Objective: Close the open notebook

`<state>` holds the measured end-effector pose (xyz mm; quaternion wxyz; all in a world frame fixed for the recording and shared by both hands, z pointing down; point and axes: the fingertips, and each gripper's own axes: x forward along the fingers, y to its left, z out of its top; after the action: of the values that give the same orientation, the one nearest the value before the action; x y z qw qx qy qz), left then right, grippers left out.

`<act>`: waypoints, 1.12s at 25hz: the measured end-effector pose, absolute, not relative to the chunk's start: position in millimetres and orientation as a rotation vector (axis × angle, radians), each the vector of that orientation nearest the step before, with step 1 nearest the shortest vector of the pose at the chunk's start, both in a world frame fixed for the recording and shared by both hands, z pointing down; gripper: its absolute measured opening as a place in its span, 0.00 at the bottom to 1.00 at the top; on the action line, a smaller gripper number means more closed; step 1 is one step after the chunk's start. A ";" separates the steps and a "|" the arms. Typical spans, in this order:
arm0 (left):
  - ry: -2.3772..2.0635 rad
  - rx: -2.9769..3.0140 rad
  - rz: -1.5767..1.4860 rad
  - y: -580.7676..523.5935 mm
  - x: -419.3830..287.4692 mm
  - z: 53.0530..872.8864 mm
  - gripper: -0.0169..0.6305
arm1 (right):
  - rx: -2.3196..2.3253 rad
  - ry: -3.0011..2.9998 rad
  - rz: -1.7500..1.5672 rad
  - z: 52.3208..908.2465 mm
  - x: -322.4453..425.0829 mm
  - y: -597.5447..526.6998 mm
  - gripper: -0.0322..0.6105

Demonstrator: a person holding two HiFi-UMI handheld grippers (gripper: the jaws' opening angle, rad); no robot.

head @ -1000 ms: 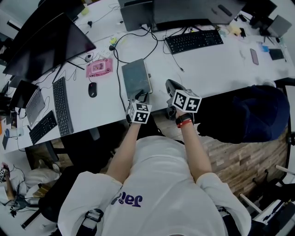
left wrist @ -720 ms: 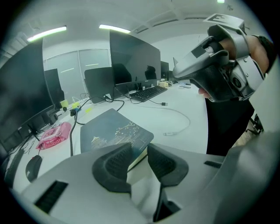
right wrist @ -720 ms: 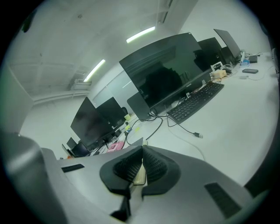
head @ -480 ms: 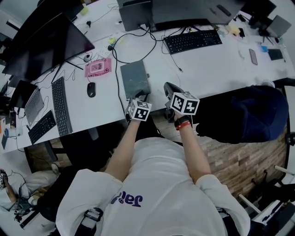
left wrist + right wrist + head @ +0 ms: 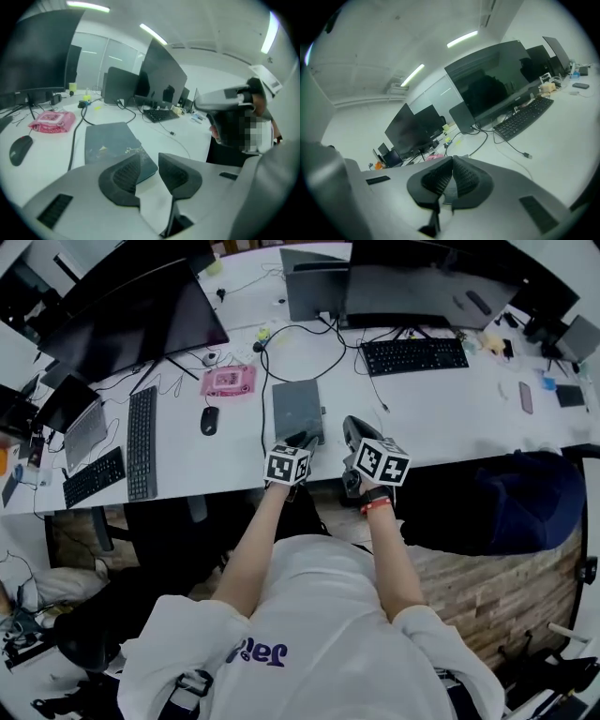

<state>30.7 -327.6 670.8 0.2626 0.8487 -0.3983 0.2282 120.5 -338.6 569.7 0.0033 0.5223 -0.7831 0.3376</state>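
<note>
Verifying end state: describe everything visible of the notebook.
The notebook is closed, flat on the white desk, dark grey-green cover up, pale scuffs near its front edge. A black cable runs along its left side. The left hand-held gripper, jaws open and empty though just narrowed slightly, is by its near corner; contact unclear.

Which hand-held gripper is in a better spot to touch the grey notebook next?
Left. The left hand-held gripper points at the near edge of the closed notebook, jaws apart, just narrowed slightly, nothing between. The right hand-held gripper sits off to the side, jaws together.
</note>
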 end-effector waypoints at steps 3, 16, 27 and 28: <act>-1.162 2.324 0.503 -324.9 10.6 626.3 0.23 | 1.615 -2.493 0.951 547.3 111.0 -337.9 0.05; -1.556 2.431 0.183 -315.0 -74.8 481.5 0.14 | 1.595 -2.597 0.545 473.8 78.2 -330.2 0.05; -1.740 2.481 0.063 -303.1 -108.2 418.8 0.06 | 1.618 -2.658 0.318 429.8 62.5 -322.3 0.05; -1.744 2.484 0.061 -303.2 -109.4 416.9 0.06 | 1.621 -2.655 0.310 429.3 61.8 -322.2 0.05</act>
<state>-109.4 -303.2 416.9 0.0529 0.8171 -0.5737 0.0202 61.8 -322.2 429.3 0.0079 0.5185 -0.8493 0.0990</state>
